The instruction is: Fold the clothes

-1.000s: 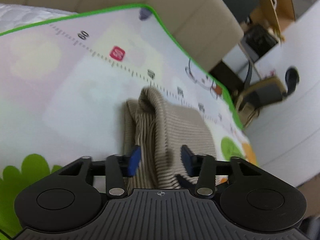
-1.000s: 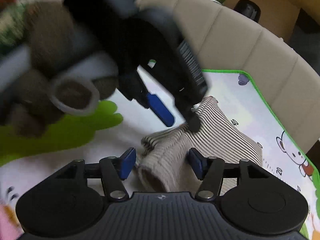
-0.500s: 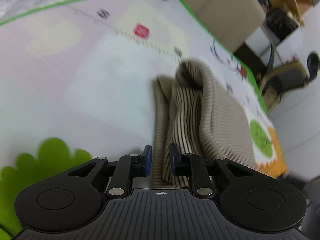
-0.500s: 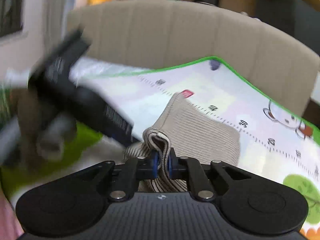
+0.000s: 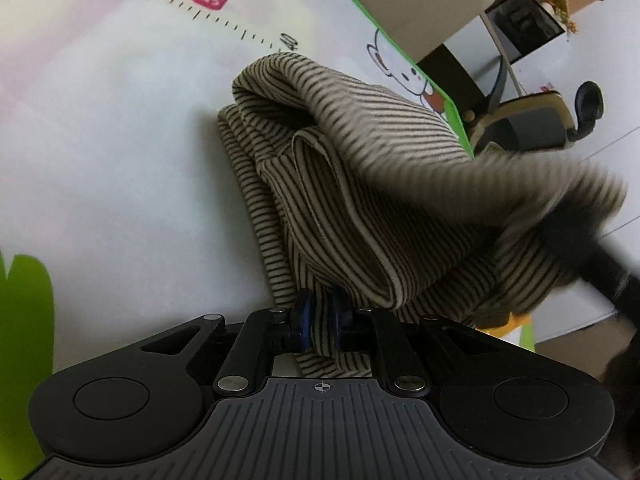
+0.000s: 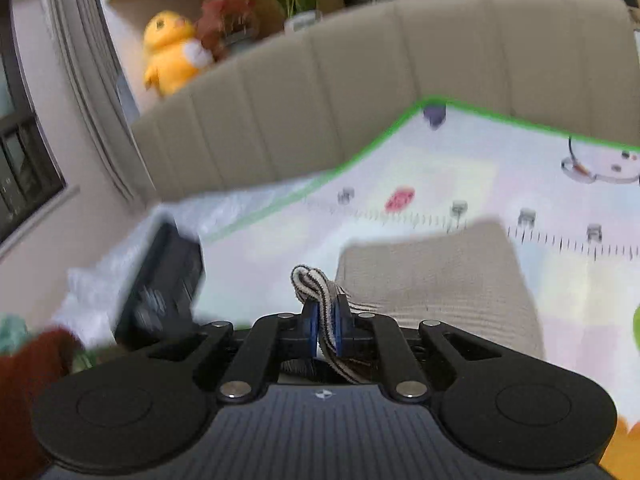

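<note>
Near the mat's [image 5: 100, 140] green-bordered far edge, beside the printed ruler, a striped beige garment [image 5: 340, 184] is bunched. One hem is pinched by the left gripper [image 5: 320, 318] — jaws narrow. Another fold is clamped in the right gripper [image 6: 325, 324] — lifted off the mat.

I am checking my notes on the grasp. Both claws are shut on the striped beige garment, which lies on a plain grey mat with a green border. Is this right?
One detail is wrong: the mat is not plain grey. It is white with colourful cartoon prints and a ruler scale, as the right wrist view shows. The rest holds: the left claw and the right claw are each shut on the striped beige garment.
</note>
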`<state>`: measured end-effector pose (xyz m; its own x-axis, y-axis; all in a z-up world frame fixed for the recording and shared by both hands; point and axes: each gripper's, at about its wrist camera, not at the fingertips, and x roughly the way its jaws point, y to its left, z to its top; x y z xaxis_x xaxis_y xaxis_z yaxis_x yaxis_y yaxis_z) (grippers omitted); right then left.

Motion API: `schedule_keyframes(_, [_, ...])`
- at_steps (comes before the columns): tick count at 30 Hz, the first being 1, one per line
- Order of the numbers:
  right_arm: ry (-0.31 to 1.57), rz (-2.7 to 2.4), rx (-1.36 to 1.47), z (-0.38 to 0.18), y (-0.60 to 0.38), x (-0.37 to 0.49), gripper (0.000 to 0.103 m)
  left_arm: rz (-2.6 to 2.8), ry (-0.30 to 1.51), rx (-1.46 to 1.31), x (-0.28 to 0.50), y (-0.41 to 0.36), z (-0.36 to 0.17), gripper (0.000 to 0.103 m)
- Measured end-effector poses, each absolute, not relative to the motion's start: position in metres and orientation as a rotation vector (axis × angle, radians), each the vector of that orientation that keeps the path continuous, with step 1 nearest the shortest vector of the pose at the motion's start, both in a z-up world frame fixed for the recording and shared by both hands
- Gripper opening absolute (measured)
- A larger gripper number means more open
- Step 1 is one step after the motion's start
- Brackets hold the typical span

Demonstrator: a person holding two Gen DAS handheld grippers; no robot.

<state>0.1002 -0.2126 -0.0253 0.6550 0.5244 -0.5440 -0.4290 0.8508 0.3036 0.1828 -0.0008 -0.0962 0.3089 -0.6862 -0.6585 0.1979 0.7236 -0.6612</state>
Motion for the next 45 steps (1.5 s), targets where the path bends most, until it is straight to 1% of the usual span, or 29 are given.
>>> schedule_keyframes(3, [0.712, 0.517, 0.098, -0.046, -0.207, 0.081, 0.008, -0.593, 1.113, -0.534, 0.185, 0.010, -0.095, 0.011])
schedule_keyframes(4, [0.725, 0.512, 0.068, -0.054, -0.205, 0.077, 0.009, -0.576, 1.112, -0.524, 0.185, 0.012, -0.094, 0.013])
schedule_keyframes(5, [0.733, 0.507, 0.025, -0.060, -0.202, 0.070, 0.009, -0.558, 1.110, -0.514, 0.186, 0.014, -0.093, 0.018])
schedule_keyframes(6, [0.727, 0.503, -0.036, -0.066, -0.197, 0.066, 0.010, -0.541, 1.109, -0.504, 0.186, 0.017, -0.092, 0.021])
schedule_keyframes(8, [0.703, 0.498, -0.157, -0.074, -0.185, 0.058, 0.010, -0.507, 1.105, -0.484, 0.188, 0.021, -0.090, 0.021])
schedule_keyframes(10, [0.662, 0.496, -0.283, -0.078, -0.170, 0.048, 0.015, -0.456, 1.044, -0.494, 0.186, 0.036, -0.076, 0.024])
schedule_keyframes(12, [0.637, 0.490, -0.355, -0.083, -0.159, 0.042, 0.018, -0.459, 0.938, -0.567, 0.181, 0.054, -0.056, 0.024])
schedule_keyframes(14, [0.616, 0.486, -0.410, -0.086, -0.153, 0.037, 0.019, -0.521, 0.849, -0.644, 0.174, 0.061, -0.038, 0.024])
schedule_keyframes(17, [0.598, 0.499, -0.459, -0.087, -0.151, 0.032, 0.023, -0.603, 0.833, -0.652, 0.175, 0.038, -0.030, 0.024])
schedule_keyframes(18, [0.594, 0.505, -0.474, -0.087, -0.151, 0.031, 0.027, -0.615, 0.856, -0.627, 0.178, 0.027, -0.034, 0.024])
schedule_keyframes(19, [0.590, 0.514, -0.489, -0.086, -0.152, 0.030, 0.038, -0.623, 0.886, -0.595, 0.181, 0.016, -0.039, 0.024])
schedule_keyframes(20, [0.591, 0.544, -0.494, -0.082, -0.155, 0.028, 0.045, -0.610, 0.925, -0.549, 0.187, 0.004, -0.048, 0.020])
schedule_keyframes(21, [0.592, 0.575, -0.497, -0.076, -0.159, 0.027, 0.059, -0.600, 0.954, -0.528, 0.192, -0.002, -0.058, 0.016])
schedule_keyframes(22, [0.579, 0.608, -0.483, -0.066, -0.167, 0.023, 0.064, -0.593, 0.978, -0.516, 0.196, -0.006, -0.068, 0.007])
schedule_keyframes(23, [0.566, 0.639, -0.467, -0.056, -0.175, 0.019, 0.065, -0.601, 0.985, -0.544, 0.200, -0.003, -0.073, 0.007])
schedule_keyframes(24, [0.541, 0.630, -0.440, -0.047, -0.182, 0.018, 0.075, -0.610, 0.988, -0.573, 0.203, 0.000, -0.075, 0.007])
schedule_keyframes(25, [0.516, 0.621, -0.413, -0.038, -0.190, 0.018, 0.089, -0.614, 0.988, -0.586, 0.205, 0.002, -0.075, 0.007])
schedule_keyframes(27, [0.467, 0.601, -0.358, -0.019, -0.205, 0.018, 0.102, -0.619, 0.985, -0.575, 0.205, -0.001, -0.075, 0.007])
schedule_keyframes(29, [0.449, 0.519, -0.305, -0.017, -0.215, 0.029, 0.102, -0.619, 0.984, -0.564, 0.209, -0.005, -0.075, 0.007])
schedule_keyframes(31, [0.488, 0.430, -0.264, -0.030, -0.217, 0.048, 0.102, -0.618, 0.984, -0.557, 0.210, -0.005, -0.074, 0.007])
schedule_keyframes(34, [0.630, 0.328, -0.349, -0.081, -0.206, 0.071, 0.103, -0.615, 0.985, -0.552, 0.209, -0.004, -0.072, 0.007])
schedule_keyframes(36, [0.562, 0.295, -0.390, -0.096, -0.199, 0.059, 0.103, -0.607, 0.992, -0.536, 0.207, -0.005, -0.073, 0.007])
schedule_keyframes(39, [0.562, 0.292, -0.433, -0.090, -0.195, 0.054, 0.103, -0.602, 0.986, -0.502, 0.203, -0.005, -0.070, 0.007])
schedule_keyframes(41, [0.600, 0.328, -0.363, -0.080, -0.205, 0.061, 0.103, -0.602, 0.984, -0.498, 0.203, -0.005, -0.070, 0.007])
schedule_keyframes(45, [0.639, 0.369, -0.113, -0.046, -0.244, 0.079, 0.103, -0.603, 0.979, -0.489, 0.203, -0.006, -0.069, 0.007])
